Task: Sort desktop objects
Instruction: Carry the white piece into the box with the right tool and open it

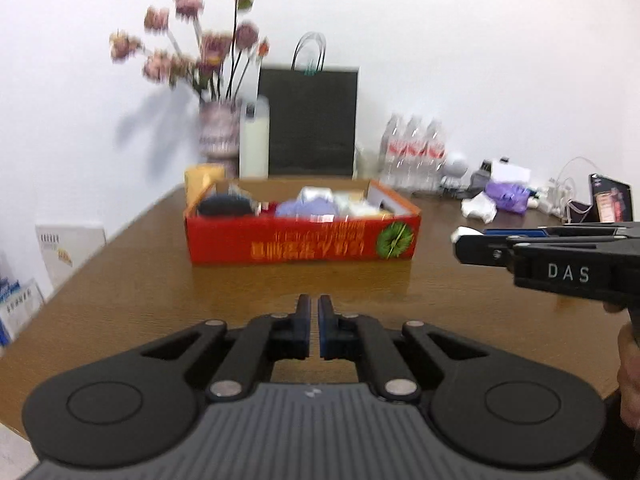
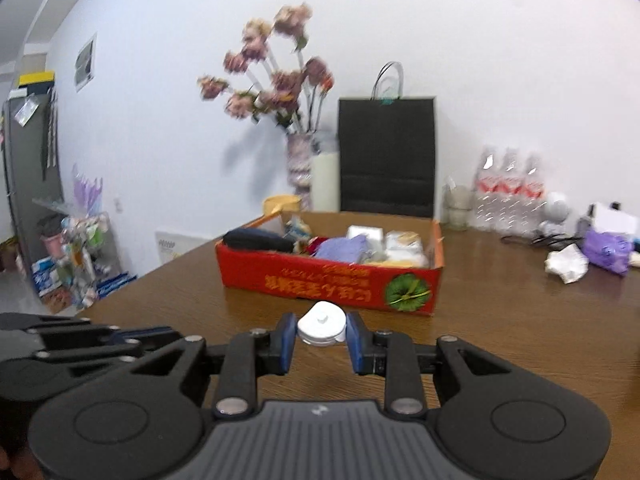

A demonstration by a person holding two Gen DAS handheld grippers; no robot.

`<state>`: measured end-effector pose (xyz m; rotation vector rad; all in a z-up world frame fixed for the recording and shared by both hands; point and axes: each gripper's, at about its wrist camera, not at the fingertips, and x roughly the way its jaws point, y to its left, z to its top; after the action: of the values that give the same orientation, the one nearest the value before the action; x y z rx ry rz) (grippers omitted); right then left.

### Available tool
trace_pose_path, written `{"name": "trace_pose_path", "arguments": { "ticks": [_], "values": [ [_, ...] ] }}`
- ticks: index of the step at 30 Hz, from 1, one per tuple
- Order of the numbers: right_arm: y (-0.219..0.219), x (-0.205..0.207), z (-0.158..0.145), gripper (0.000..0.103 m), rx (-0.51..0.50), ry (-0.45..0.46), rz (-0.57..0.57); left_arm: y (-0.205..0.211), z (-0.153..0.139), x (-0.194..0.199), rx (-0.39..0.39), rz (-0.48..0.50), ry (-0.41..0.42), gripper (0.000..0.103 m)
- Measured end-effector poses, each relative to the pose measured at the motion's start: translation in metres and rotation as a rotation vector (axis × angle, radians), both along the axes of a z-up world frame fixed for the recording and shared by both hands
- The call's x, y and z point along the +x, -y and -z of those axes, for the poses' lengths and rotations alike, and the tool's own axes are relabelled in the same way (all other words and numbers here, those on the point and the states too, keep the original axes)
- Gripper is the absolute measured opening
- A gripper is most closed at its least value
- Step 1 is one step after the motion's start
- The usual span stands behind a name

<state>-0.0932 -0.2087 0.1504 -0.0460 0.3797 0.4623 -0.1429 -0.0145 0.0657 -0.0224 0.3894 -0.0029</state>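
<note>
A red cardboard box sits on the brown table, holding several items: a dark case, a purple cloth, white and yellow packets. My right gripper is shut on a small white round object and holds it above the table, just in front of the box. The gripper also shows from the side in the left wrist view with the white object at its tip. My left gripper is shut and empty, over the table short of the box.
Behind the box stand a vase of pink flowers, a white container and a black paper bag. Water bottles, a crumpled white tissue, a purple bag and cables lie at the right.
</note>
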Motion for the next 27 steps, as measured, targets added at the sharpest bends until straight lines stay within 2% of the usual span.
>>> {"name": "trace_pose_path", "arguments": {
  "ticks": [5,10,13,17,20,24,27],
  "values": [
    [0.015,-0.001,-0.023,0.026,0.022,0.061,0.044,-0.011,-0.034,0.003,-0.009,-0.028,0.099,0.005],
    [0.011,0.040,-0.055,0.026,0.078,0.143,0.073,-0.022,-0.067,0.043,-0.027,-0.030,0.161,0.005],
    [0.006,0.068,-0.074,0.026,0.107,0.158,0.069,-0.032,-0.082,0.067,-0.056,-0.008,0.160,0.006],
    [-0.006,0.112,-0.087,0.026,0.089,0.190,0.049,-0.052,-0.091,0.121,-0.089,-0.026,0.095,0.006],
    [-0.011,0.159,-0.087,0.026,0.057,0.108,0.037,-0.076,-0.094,0.167,-0.161,-0.028,0.011,0.006],
    [-0.017,0.230,-0.080,0.026,0.004,-0.051,0.004,-0.093,-0.096,0.230,-0.151,-0.014,-0.062,0.006],
    [-0.018,0.282,-0.069,0.026,0.005,-0.190,-0.019,-0.102,-0.093,0.272,-0.156,-0.022,-0.129,0.006]
  ]
}}
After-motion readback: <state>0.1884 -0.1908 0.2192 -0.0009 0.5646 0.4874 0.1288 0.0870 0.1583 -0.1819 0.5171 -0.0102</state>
